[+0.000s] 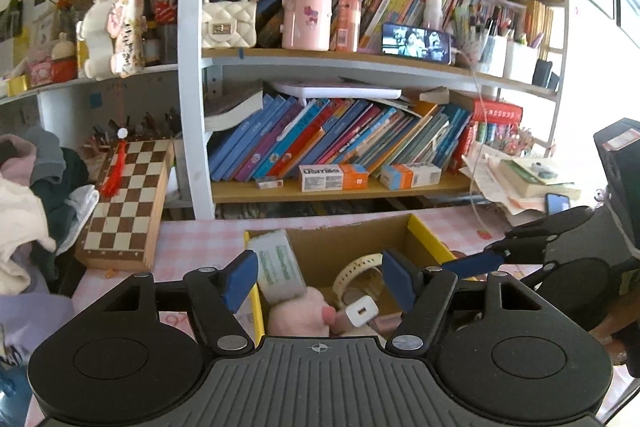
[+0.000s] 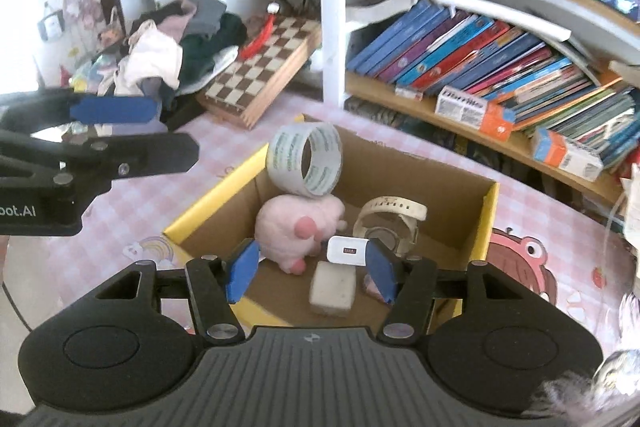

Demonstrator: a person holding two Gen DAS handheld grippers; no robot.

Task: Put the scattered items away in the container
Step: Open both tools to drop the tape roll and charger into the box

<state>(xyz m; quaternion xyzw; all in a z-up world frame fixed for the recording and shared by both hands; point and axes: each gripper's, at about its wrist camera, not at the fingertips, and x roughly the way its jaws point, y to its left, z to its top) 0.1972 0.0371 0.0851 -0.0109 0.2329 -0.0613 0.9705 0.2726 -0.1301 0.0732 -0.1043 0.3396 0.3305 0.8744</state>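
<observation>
A cardboard box with a yellow rim stands on the pink checked tablecloth. It holds a roll of clear tape leaning on a pink plush toy, a cream wristwatch, a white charger and a beige block. My right gripper hovers open above the box's near edge with nothing between its pads. In the left wrist view, my left gripper is open above the same box, over the tape, plush toy, watch and charger. Each gripper shows in the other's view: right gripper, left gripper.
A bookshelf packed with books rises right behind the box. A folded chessboard leans at the left beside a heap of clothes. Papers, books and a phone pile up at the right of the table.
</observation>
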